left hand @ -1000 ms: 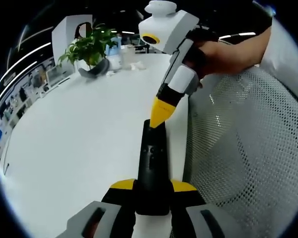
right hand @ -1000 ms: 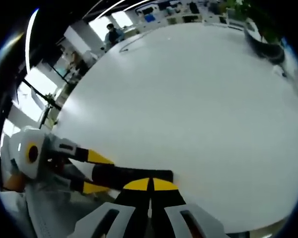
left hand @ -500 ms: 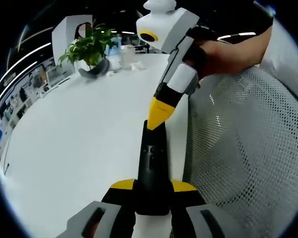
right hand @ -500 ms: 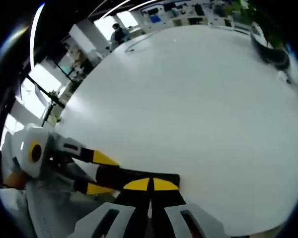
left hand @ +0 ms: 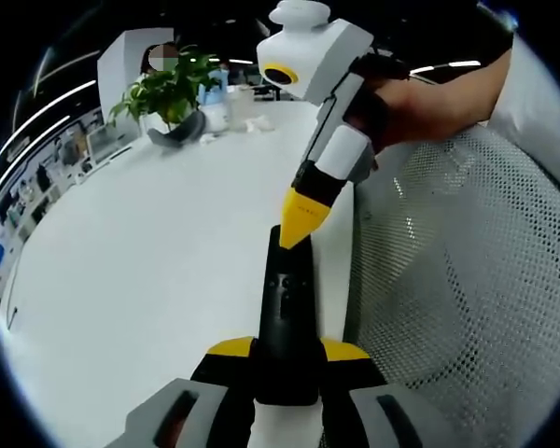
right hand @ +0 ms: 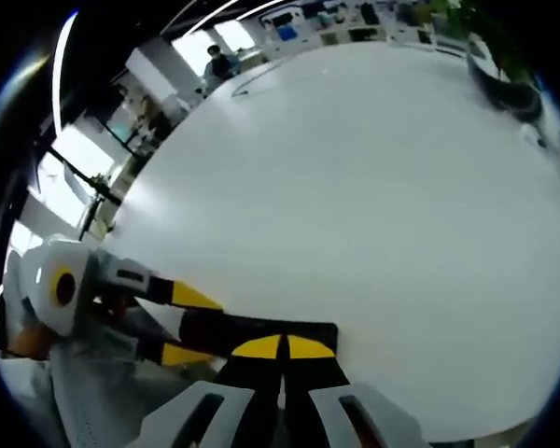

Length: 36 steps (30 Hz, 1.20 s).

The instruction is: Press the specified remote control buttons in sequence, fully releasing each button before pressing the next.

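A slim black remote (left hand: 287,308) points away from me over the white table (left hand: 149,243), with my left gripper (left hand: 287,350) shut on its near end. My right gripper (left hand: 297,233) reaches in from the upper right, held by a hand. Its yellow tips are shut together and rest on the remote's far end. In the right gripper view, the shut right gripper (right hand: 282,347) sits over the remote (right hand: 233,329). The left gripper (right hand: 182,325) holds the remote from the left there.
A white mesh chair back (left hand: 457,271) stands right beside the table edge. A potted plant (left hand: 168,89) and small white items sit at the table's far end. The plant's dark pot (right hand: 504,93) is at the upper right in the right gripper view. A person (right hand: 219,63) stands far off.
The right gripper's tip has shifted only slightly over the remote's far end. The left gripper and the remote have not moved.
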Available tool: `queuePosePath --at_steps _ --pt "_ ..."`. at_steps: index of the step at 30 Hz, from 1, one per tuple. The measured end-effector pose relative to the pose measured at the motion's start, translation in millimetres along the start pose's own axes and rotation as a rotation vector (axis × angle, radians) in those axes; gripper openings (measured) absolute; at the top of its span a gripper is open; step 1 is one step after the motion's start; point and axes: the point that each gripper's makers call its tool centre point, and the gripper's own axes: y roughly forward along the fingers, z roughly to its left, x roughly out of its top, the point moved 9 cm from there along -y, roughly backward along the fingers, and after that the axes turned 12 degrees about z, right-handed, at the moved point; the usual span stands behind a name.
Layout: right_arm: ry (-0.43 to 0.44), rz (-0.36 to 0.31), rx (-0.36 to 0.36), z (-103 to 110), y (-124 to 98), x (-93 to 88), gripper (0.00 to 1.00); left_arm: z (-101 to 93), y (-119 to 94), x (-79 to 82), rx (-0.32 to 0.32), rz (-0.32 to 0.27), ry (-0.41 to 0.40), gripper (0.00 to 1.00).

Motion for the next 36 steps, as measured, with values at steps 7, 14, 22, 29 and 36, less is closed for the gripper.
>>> queuePosePath --at_steps 7,14,22,29,36 --pt "-0.046 -0.004 -0.022 2.5 0.6 -0.5 0.00 0.0 0.1 0.0 0.000 -0.001 0.000 0.25" --pt "-0.065 -0.005 -0.029 2.0 0.7 -0.1 0.00 0.2 0.4 0.1 0.000 0.000 0.001 0.25" --pt "-0.025 -0.002 -0.008 0.5 -0.5 0.8 0.00 0.2 0.5 0.3 0.000 0.001 0.003 0.25" --pt "0.000 0.002 0.007 0.2 -0.9 0.7 0.00 0.0 0.3 0.4 0.000 0.002 0.003 0.25" --pt "0.001 0.003 0.010 -0.5 -1.4 0.5 0.00 -0.4 -0.2 0.9 0.000 0.001 0.007 0.25"
